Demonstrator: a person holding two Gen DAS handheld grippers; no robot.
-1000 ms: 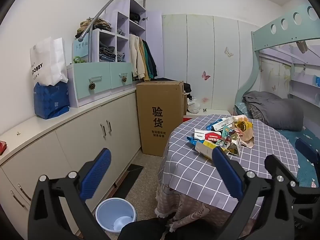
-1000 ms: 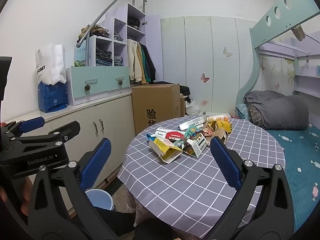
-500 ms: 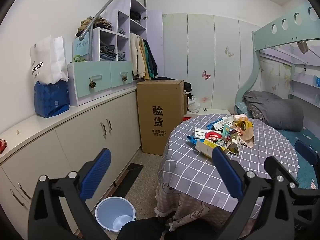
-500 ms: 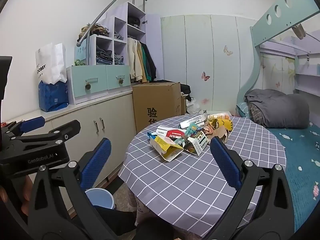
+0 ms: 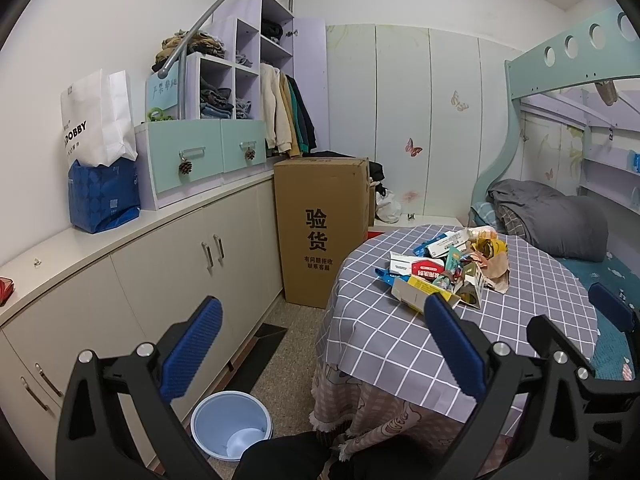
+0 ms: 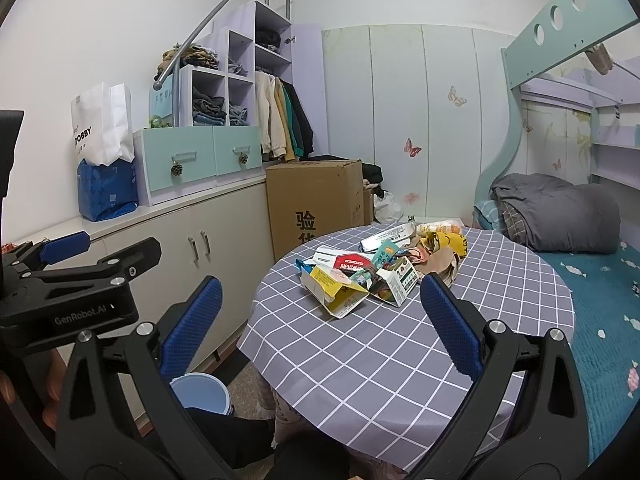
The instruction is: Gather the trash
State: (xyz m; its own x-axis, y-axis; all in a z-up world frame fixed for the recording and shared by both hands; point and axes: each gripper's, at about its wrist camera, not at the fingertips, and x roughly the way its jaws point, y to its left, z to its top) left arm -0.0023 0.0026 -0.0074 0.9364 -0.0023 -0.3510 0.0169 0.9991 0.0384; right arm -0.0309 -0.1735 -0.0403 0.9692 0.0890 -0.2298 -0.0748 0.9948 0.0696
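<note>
Trash pile (image 6: 380,268) on table (image 6: 400,360); bin (image 5: 231,426) on floor left of table.

Both views bright, even indoor light from overhead; source not in frame. Soft shadows only, e.g. under the worktop (image 5: 400,344) edge and below the fingers (image 6: 188,324). No glare on the walls. Strong fisheye bend w/ black vignette at corners; straight lines curve near edges. Focus sharp throughout, no motion blur.
</note>
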